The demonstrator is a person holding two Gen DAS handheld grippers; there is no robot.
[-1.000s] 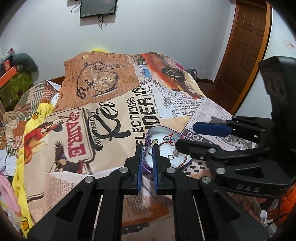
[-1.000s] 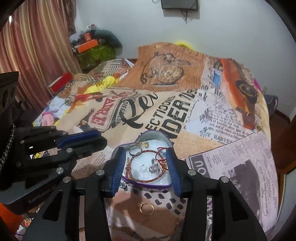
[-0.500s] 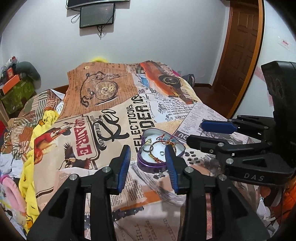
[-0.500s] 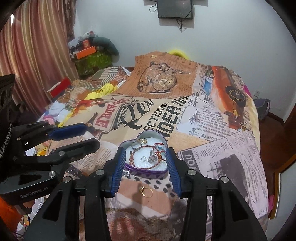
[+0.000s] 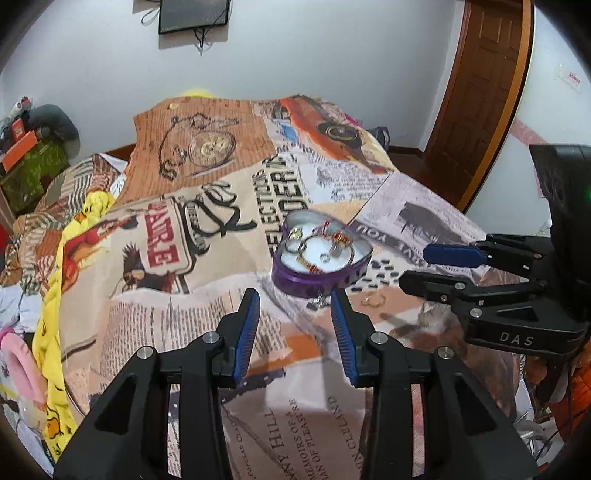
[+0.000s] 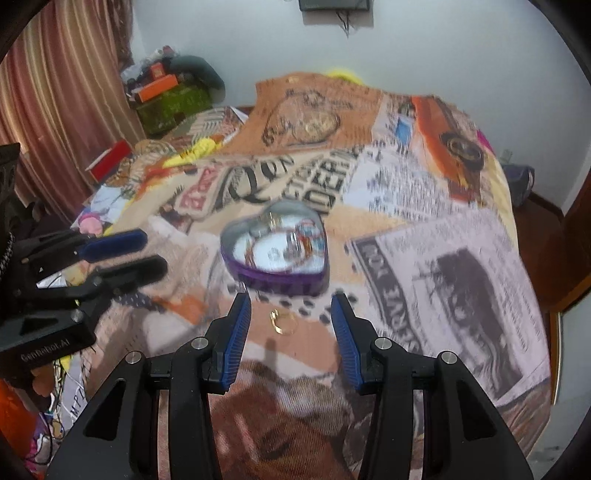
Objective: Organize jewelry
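Note:
A purple heart-shaped tin (image 5: 320,272) sits on the printed bedspread (image 5: 155,332), holding rings and a red-and-gold bracelet (image 5: 334,240); the right wrist view shows the tin (image 6: 280,275) too, blurred. A gold ring (image 6: 282,322) lies loose on the spread just in front of the tin, also in the left wrist view (image 5: 373,300). A small silver piece (image 5: 320,302) lies by the tin's near wall. My left gripper (image 5: 295,325) is open and empty, just short of the tin. My right gripper (image 6: 291,332) is open and empty, with the gold ring between its fingertips.
The bed fills both views, with a yellow cloth (image 5: 55,295) along its left edge. Boxes and clutter (image 6: 166,96) stand at the far left by a curtain. A wooden door (image 5: 480,92) is at the right. A dark screen (image 5: 192,14) hangs on the wall.
The left gripper went from shut to open and drew back from the tin. The right gripper also pulled back, so the gold ring now lies between its fingertips.

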